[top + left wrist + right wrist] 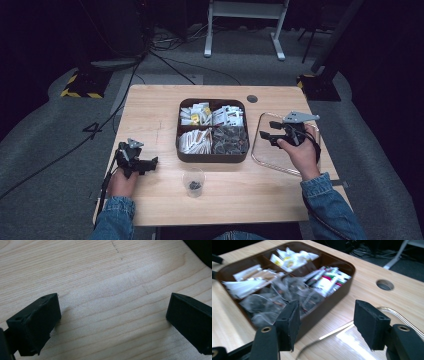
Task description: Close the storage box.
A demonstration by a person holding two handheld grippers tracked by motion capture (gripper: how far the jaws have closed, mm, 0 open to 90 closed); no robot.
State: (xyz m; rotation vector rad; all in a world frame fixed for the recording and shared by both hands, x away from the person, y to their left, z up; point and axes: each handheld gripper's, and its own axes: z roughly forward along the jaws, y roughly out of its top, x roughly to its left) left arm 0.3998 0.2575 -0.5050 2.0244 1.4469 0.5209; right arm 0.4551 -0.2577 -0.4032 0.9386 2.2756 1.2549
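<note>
Brown and four-celled, the box (212, 156) of packets sits mid-table, with the clear lid (260, 152) lying flat just to its right. The right gripper (267, 134) hovers over that lid, aimed level at the box's clear-packet corner, jaws wide with nothing between them. The left gripper (151, 163) rests low near the table's left edge, jaws wide over bare wood. A small plastic cup (193, 181) stands in front of the box. The pale wooden table (150, 110) stands on grey carpet in a dark room.

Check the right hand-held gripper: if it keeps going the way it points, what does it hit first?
Probably the near wall of the dark brown four-compartment tray. The right hand-held gripper, jaws open and empty, hangs over the clear plastic lid and points at that wall; its height is unclear.
</note>
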